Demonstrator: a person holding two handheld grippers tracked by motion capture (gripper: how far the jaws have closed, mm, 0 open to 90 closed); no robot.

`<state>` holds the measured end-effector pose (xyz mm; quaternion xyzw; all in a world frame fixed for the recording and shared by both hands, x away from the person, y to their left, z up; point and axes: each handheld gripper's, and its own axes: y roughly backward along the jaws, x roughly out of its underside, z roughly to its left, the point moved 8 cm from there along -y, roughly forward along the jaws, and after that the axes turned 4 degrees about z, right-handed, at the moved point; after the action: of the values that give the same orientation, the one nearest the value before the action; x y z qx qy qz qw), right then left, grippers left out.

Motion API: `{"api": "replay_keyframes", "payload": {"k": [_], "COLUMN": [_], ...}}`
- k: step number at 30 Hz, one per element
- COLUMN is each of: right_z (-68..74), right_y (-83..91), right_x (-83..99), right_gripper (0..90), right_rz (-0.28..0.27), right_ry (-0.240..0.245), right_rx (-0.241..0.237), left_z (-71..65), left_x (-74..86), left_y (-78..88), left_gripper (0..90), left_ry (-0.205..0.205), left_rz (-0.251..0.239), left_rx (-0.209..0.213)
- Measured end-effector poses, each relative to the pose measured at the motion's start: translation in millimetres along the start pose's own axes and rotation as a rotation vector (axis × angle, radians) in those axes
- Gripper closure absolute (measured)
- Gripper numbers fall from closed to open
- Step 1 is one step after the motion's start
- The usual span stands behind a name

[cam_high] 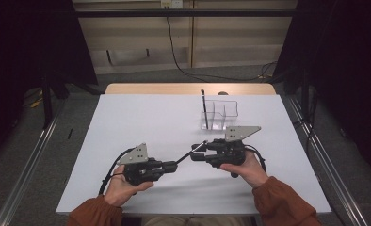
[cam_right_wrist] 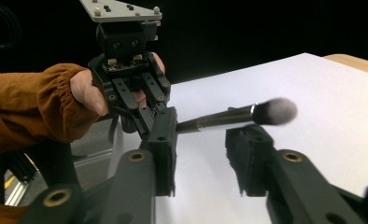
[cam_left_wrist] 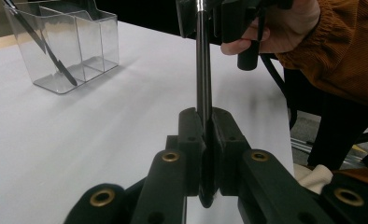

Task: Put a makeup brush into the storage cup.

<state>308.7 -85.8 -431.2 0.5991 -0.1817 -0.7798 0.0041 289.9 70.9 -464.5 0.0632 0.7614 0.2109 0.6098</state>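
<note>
A makeup brush [cam_high: 189,153] with a dark handle, silver ferrule and grey bristles [cam_right_wrist: 278,111] hangs level above the white table [cam_high: 141,117], between the two grippers. My left gripper [cam_left_wrist: 204,119] is shut on the handle end [cam_left_wrist: 201,84]. My right gripper [cam_right_wrist: 206,139] is open, and the ferrule [cam_right_wrist: 222,119] passes between its jaws without either pad touching. In the high view the left gripper [cam_high: 173,165] and right gripper [cam_high: 196,157] face each other near the front of the table.
A clear plastic organizer [cam_high: 220,113] with several compartments stands at the back right of the table, with one dark slim brush [cam_high: 204,109] leaning in its left compartment. The same organizer [cam_left_wrist: 67,44] is at the upper left of the left gripper view.
</note>
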Motion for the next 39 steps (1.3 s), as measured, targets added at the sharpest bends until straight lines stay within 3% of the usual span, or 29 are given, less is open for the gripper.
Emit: {"api": "replay_keyframes", "payload": {"k": [13,17,27,30,39], "right_z": [-1.3,-1.0,2.5,5.2,5.3], "right_y": [-1.6,-3.6,-7.2,-7.8,-9.6], "right_x": [-1.7,-3.8,-7.0,-8.9,-12.7], "right_gripper": [77.8,79.6,82.6,84.0,84.2], "right_rz": [-0.014,-0.027,-0.031,-0.031,-0.026], "right_ry": [-0.048,-0.089,-0.106,-0.103,-0.083], "right_rx": [-0.028,-0.054,-0.078,-0.089,-0.063], "left_z": [-0.4,0.2,1.8,4.4,6.3], "left_x": [7.1,7.7,9.9,9.8,6.7], "left_y": [-9.0,-9.8,-11.2,-11.1,-8.3], "left_gripper": [83.8,83.7,82.7,79.5,65.5], "left_ry": [-0.012,-0.008,-0.017,-0.013,-0.008], "left_rz": [0.046,0.046,0.058,0.056,0.029], "left_rx": [0.008,0.005,0.004,-0.003,-0.029]}}
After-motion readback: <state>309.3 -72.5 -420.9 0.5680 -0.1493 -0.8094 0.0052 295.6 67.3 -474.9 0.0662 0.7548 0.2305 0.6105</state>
